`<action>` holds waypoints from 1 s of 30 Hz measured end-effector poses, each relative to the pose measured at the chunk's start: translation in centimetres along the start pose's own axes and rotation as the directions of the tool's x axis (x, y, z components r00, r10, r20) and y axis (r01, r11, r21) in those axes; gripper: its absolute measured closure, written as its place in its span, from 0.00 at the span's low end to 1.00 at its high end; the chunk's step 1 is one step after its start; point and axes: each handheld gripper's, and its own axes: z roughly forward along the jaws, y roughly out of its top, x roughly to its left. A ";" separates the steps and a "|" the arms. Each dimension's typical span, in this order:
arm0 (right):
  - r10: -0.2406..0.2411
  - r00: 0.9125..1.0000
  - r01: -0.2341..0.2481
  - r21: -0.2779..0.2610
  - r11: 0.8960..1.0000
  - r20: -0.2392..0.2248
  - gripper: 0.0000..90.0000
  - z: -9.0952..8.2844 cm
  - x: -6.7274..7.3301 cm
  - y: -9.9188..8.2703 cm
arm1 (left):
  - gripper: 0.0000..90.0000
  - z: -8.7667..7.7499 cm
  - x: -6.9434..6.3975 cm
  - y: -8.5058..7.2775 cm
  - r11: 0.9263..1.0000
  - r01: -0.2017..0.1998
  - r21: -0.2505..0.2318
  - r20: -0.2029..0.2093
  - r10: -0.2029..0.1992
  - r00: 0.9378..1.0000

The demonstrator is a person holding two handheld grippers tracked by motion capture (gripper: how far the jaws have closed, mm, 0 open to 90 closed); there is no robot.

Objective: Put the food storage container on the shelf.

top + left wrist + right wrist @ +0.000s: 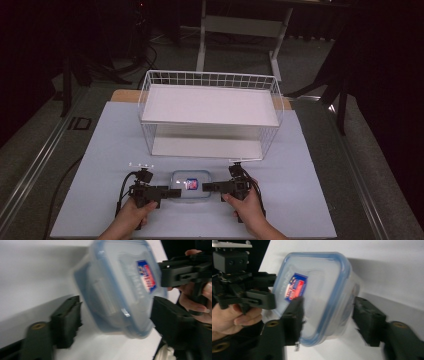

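Flanking a lidded plastic box (190,184) on the surface (310,200), left gripper (174,192) and right gripper (208,187) straddle its ends, apparently not yet clamped; light, rigid, slippery walls.

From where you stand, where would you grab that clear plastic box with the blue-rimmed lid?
Probably by its two short ends, one tool from each side. The box lies flat on the table, its lid up, with the left tool and right tool already at opposite ends. Its smooth rounded walls look slippery, so the lid's protruding rim is likely the surest hold.
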 end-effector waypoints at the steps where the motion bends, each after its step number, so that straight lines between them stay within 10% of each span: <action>1: 0.000 1.000 0.000 0.000 1.000 0.000 0.51 0.0 0.0 0.0 | 0.33 0.1 -0.3 0.0 1.000 -0.008 0.001 -0.014 0.008 1.000; 16: 0.000 0.999 0.001 -0.026 1.000 0.044 0.68 -1.1 1.3 -0.5 | 0.49 -0.7 -2.5 -0.9 1.000 0.017 0.015 -0.113 -0.015 0.994; 19: -0.056 0.992 0.063 -0.059 0.996 0.113 0.72 -1.7 1.7 -0.3 | 0.70 -0.8 -3.1 -1.1 1.000 -0.017 0.010 -0.155 0.018 0.988; 30: -0.059 0.986 0.077 -0.109 0.991 0.157 0.75 -2.9 0.6 0.1 | 0.71 0.2 -4.0 0.8 0.997 -0.080 0.001 -0.157 0.079 0.984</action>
